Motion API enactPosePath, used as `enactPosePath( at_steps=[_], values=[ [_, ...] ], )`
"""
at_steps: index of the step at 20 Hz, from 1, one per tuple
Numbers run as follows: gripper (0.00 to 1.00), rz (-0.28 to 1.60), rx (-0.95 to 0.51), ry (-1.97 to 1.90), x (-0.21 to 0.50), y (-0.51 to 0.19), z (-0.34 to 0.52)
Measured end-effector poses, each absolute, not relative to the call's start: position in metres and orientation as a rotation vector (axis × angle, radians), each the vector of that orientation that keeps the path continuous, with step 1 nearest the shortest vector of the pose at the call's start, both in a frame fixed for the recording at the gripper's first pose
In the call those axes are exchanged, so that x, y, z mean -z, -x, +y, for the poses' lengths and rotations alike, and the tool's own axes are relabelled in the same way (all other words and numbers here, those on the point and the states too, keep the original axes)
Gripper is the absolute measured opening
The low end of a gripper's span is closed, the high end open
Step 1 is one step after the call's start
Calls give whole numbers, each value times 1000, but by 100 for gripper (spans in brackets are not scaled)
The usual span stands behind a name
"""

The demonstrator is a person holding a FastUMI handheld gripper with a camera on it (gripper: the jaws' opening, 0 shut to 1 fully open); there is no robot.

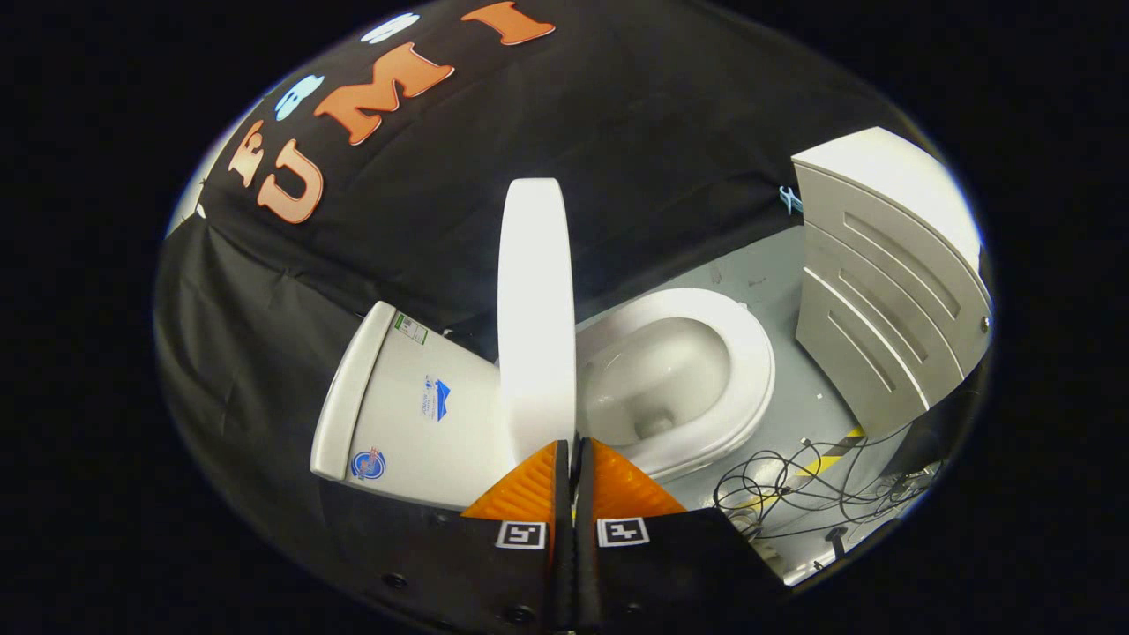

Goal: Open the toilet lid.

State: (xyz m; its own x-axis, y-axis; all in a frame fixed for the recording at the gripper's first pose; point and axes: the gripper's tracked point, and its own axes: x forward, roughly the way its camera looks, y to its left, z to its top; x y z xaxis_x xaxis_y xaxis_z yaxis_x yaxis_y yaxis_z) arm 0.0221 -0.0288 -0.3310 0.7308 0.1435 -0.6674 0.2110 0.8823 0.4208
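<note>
In the gripper view, the gripper (573, 454) is seen with its two fingers brought together, almost no gap left between the tips. The near edge of the lid (534, 317) lies right at the tips; whether it is pinched between them cannot be told, as the contact is hidden by the fingers themselves.

The lid is raised and stands upright, seen edge-on, between the tank (401, 401) on one side and the open seat (736, 370) and bowl (661, 379) on the other. The tank is close behind the lid, and the lid appears to rest near or against it. The seat is down on the bowl.

Beyond the bowl, a white cabinet (882, 282) with slatted fronts is set on the grey floor (767, 265), well apart from the lid. A tangle of cables (794, 485) is spread on the floor beside the bowl's base, near a yellow-and-black tape strip (833, 450). The black cloth wall (661, 132) is hung behind the tank and lid.
</note>
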Motion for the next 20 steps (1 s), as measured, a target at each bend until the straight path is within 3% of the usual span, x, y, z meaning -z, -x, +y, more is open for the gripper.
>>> enactPosePath(
  at_steps=[20],
  values=[
    [8, 697, -78, -167, 285, -34, 114]
  ],
)
